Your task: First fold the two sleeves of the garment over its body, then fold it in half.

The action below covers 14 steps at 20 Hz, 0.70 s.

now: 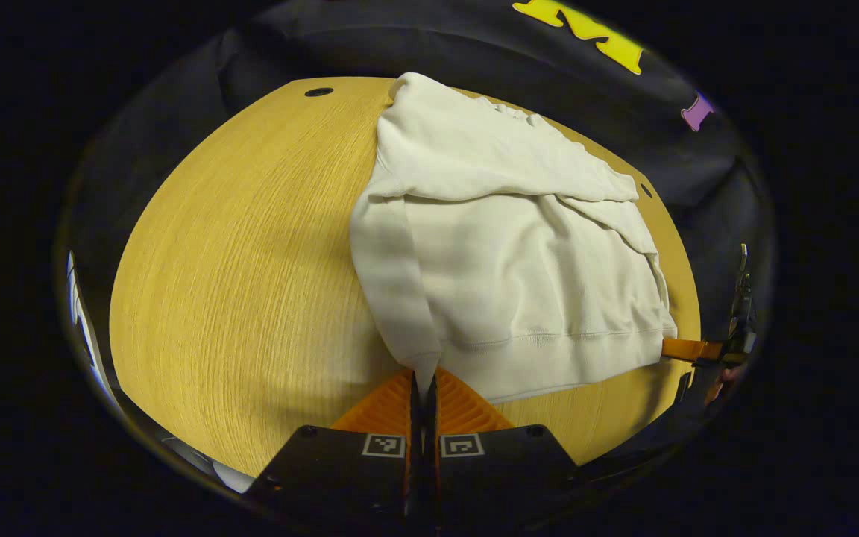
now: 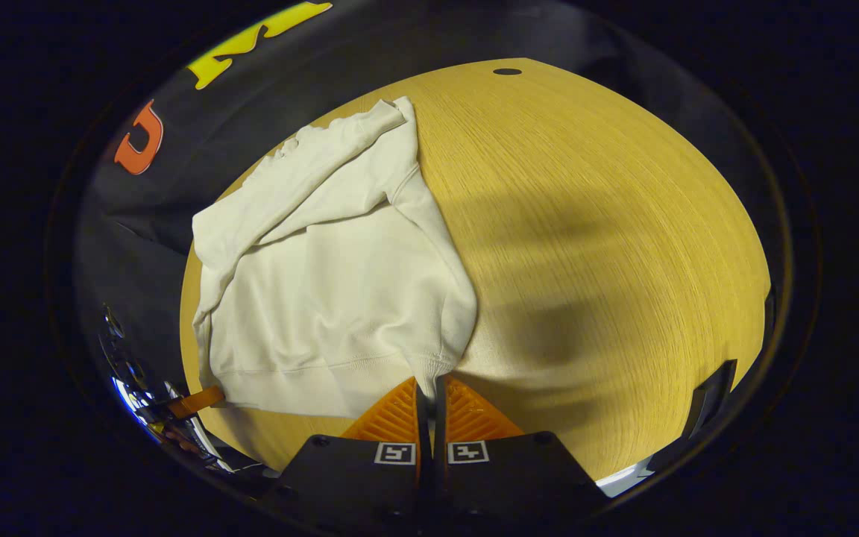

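Note:
A white sweatshirt lies on the wooden table with its sleeves folded over the body and its ribbed hem nearest me. In the left gripper view, my left gripper is shut on the hem's near-left corner, where a folded sleeve ends. The right gripper shows far right at the hem's other corner. In the right gripper view the sweatshirt spreads up and to the left, and my right gripper is shut on its near hem corner. The left gripper touches the opposite corner at lower left.
Bare wood lies left of the sweatshirt in the left gripper view and to its right on the table in the right gripper view. Small dark holes sit near the far edge. Black cloth hangs behind the table.

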### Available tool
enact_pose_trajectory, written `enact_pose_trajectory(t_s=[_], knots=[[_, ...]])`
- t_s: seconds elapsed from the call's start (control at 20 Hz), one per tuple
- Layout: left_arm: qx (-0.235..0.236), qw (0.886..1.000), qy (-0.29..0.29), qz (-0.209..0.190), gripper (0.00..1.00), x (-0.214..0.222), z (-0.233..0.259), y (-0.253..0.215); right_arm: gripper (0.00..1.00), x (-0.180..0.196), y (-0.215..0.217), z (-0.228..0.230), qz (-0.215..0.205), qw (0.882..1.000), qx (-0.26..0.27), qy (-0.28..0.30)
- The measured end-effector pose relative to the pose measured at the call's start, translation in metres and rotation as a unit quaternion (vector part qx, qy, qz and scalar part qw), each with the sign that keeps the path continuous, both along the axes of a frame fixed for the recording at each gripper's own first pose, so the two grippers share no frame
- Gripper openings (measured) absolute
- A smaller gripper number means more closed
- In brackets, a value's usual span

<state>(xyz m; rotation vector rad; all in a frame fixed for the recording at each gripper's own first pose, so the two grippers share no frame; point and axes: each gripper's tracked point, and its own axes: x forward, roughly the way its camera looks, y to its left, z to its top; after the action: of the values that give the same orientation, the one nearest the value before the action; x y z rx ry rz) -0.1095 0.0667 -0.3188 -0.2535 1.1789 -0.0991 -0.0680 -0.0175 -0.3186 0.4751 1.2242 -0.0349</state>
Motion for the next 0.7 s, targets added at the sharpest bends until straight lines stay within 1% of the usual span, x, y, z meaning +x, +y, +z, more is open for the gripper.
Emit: enact_pose_trajectory(t_s=[0.15,0.3,0.35,0.4,0.55,0.7], knots=[[-0.027,0.999,-0.024,0.013,0.03,0.009,0.015,0.001,0.01,0.01,0.003,0.022,-0.004,0.999,0.018,-0.028],[-0.039,0.998,-0.053,0.012,0.03,0.02,0.036,0.0,0.01,0.024,0.006,0.046,-0.01,0.998,0.036,-0.05],[-0.04,0.997,-0.062,0.01,0.03,0.024,0.041,0.0,0.0,0.028,0.007,0.054,-0.01,0.998,0.04,-0.056],[-0.041,0.997,-0.072,0.009,0.03,0.03,0.047,0.0,0.01,0.033,0.008,0.06,-0.008,0.997,0.043,-0.064],[-0.038,0.993,-0.112,-0.009,0.03,0.049,0.076,-0.001,0.01,0.053,0.009,0.092,-0.002,0.994,0.047,-0.097],[-0.047,0.986,-0.16,-0.016,0.03,0.083,0.116,-0.006,0.01,0.08,0.01,0.124,0.002,0.99,0.054,-0.129]])
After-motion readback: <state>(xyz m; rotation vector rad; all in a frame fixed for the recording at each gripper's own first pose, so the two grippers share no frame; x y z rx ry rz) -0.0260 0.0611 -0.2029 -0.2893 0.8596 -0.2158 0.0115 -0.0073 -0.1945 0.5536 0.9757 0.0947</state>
